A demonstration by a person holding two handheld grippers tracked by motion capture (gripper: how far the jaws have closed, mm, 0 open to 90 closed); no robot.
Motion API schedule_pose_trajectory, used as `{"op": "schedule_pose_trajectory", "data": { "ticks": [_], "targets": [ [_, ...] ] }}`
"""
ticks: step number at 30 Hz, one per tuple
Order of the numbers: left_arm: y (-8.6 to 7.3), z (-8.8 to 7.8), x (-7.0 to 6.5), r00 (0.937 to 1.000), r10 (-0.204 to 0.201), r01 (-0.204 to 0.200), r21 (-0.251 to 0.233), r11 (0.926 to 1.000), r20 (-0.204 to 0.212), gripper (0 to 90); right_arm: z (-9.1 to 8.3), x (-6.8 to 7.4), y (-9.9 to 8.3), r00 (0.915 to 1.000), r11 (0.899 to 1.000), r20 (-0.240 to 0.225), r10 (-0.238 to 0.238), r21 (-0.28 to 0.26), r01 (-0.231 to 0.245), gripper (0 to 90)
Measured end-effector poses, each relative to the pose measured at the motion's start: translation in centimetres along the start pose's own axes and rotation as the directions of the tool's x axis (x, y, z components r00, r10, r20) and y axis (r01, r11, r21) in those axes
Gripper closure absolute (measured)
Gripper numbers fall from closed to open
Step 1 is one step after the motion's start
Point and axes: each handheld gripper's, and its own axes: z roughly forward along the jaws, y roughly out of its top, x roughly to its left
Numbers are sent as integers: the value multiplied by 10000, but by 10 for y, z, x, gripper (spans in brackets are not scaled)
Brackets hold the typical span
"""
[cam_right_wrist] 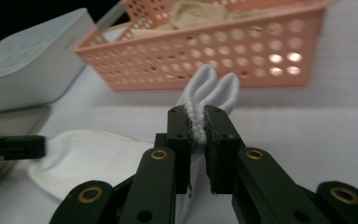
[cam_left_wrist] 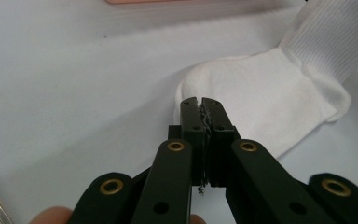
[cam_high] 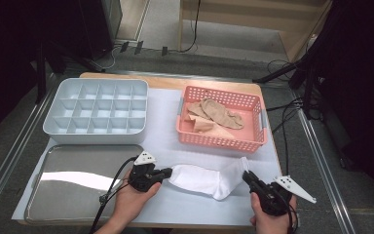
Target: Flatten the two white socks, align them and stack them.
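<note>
On the bench (cam_high: 165,122), just in front of the pink basket (cam_high: 221,141), the left tool (cam_high: 167,172) pinches the white sock (cam_high: 202,178) at its toe, while the right gripper view reveals the right tool (cam_right_wrist: 199,125) clamping the doubled cuff.

Left gripper (cam_high: 167,172) fingers pinched together; right gripper (cam_high: 246,174) fingers clamped, raised slightly.

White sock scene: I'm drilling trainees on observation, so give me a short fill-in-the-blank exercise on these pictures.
1. The left gripper is shut on the ____ end of the white sock.
2. The right gripper pinches the sock's ribbed ____.
3. The tan socks lie in the ____ basket.
4. The metal tray sits in front of the grey ____ box.

Missing words: toe; cuff; pink; divided
</note>
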Motion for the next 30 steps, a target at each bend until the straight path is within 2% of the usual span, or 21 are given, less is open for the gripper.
{"op": "schedule_pose_trajectory", "data": {
  "ticks": [2,4,5,7,8,9,10,16,19,20,22,23,24,25,26,27,30],
  "targets": [
    [0,0,0,10000,-38,38,-36,10000,-3,900,1,17,2,9993,9998,-326,-155,-99,152,822],
    [0,0,1,10000,-80,80,-6,10000,-21,900,5,34,2,9982,9992,-450,-384,-145,378,822],
    [0,0,2,9999,-111,111,-3,9999,-41,900,11,51,0,9958,9975,-580,-703,-135,696,822],
    [0,0,3,9999,-167,167,20,9999,-15,899,18,63,-3,9926,9946,-641,-1035,-120,1029,822],
    [0,0,3,9999,-167,167,20,9999,-15,899,18,63,-3,9926,9946,-641,-1035,-120,1029,822],
    [0,1,4,9997,-228,228,16,9997,-48,900,27,75,-8,9890,9922,-820,-1234,51,1242,822],
    [0,1,4,9997,-228,228,16,9997,-48,900,27,75,-8,9890,9922,-820,-1234,51,1242,822],
    [1,3,5,9993,-333,335,118,9994,-145,900,58,112,-26,9785,9822,-1150,-1710,586,1785,822],
    [0,4,5,9992,-375,378,174,9991,-146,900,71,123,-32,9730,9771,-1285,-1918,684,2016,822],
    [0,4,5,9992,-375,378,174,9991,-146,900,71,123,-32,9730,9771,-1285,-1918,684,2016,822],
    [0,4,6,9989,-418,421,175,9990,-190,883,85,133,-40,9643,9683,-1621,-2096,1027,2277,796],
    [0,1,9,9980,-590,594,152,9981,-245,861,88,134,-42,9619,9658,-1748,-2104,1150,2322,763],
    [0,1,9,9980,-590,594,152,9981,-245,821,88,134,-42,9619,9658,-1748,-2104,1150,2322,763],
    [0,-4,13,9965,-732,734,31,9973,-403,777,90,133,-43,9580,9694,-2217,-1820,1227,2126,647],
    [0,-4,13,9965,-732,734,31,9973,-403,759,90,133,-43,9580,9694,-2217,-1820,1227,2126,647],
    [0,-9,19,9942,-946,942,-117,9955,-510,753,83,130,-41,9554,9744,-2394,-1730,998,2014,600],
    [0,-15,24,9918,-1191,1178,-304,9926,-465,752,73,125,-39,9585,9803,-2364,-1592,771,1818,595]
  ]
}}
